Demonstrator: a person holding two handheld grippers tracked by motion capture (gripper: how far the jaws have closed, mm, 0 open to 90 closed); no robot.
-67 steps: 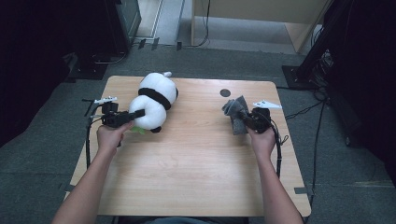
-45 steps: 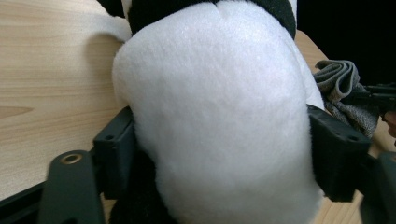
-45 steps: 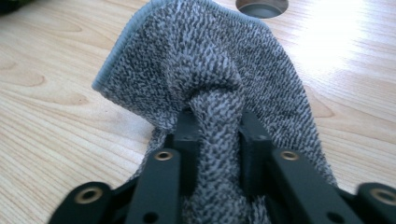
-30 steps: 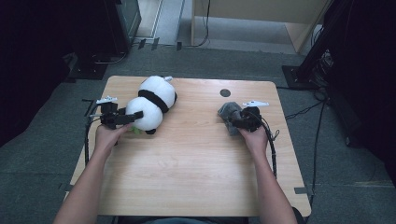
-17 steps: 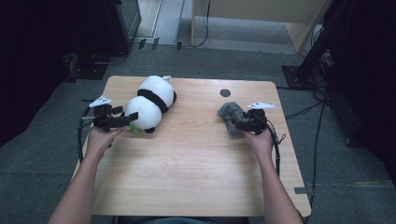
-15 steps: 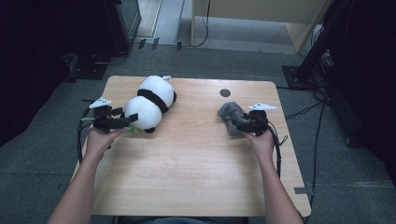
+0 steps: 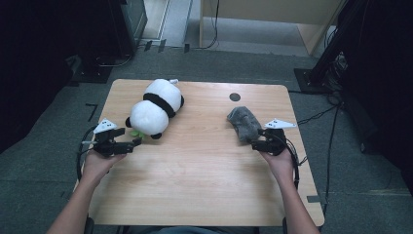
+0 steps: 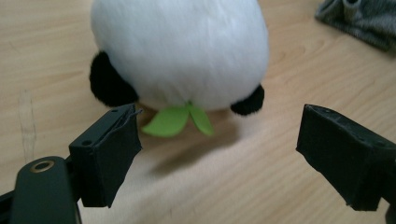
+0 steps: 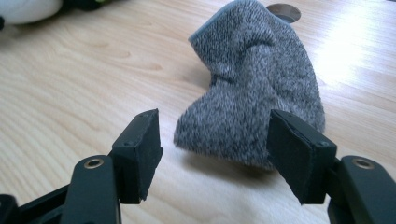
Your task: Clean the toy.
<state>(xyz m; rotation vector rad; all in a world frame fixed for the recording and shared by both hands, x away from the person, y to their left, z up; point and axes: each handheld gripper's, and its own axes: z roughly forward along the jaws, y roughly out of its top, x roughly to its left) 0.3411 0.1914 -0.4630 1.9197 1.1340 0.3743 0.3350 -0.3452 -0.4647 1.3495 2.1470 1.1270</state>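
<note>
Left gripper backed off panda, face hidden, sock bunched

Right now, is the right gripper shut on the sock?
No, the right gripper is open, with the sock loose ahead of it.

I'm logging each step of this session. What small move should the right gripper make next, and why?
Probably ease the right gripper forward and close: its jaws stand open, apart from the grey sock, whose near edge lies just ahead between them.

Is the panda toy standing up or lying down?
Lying down: the panda toy stretches flat along the table.
</note>
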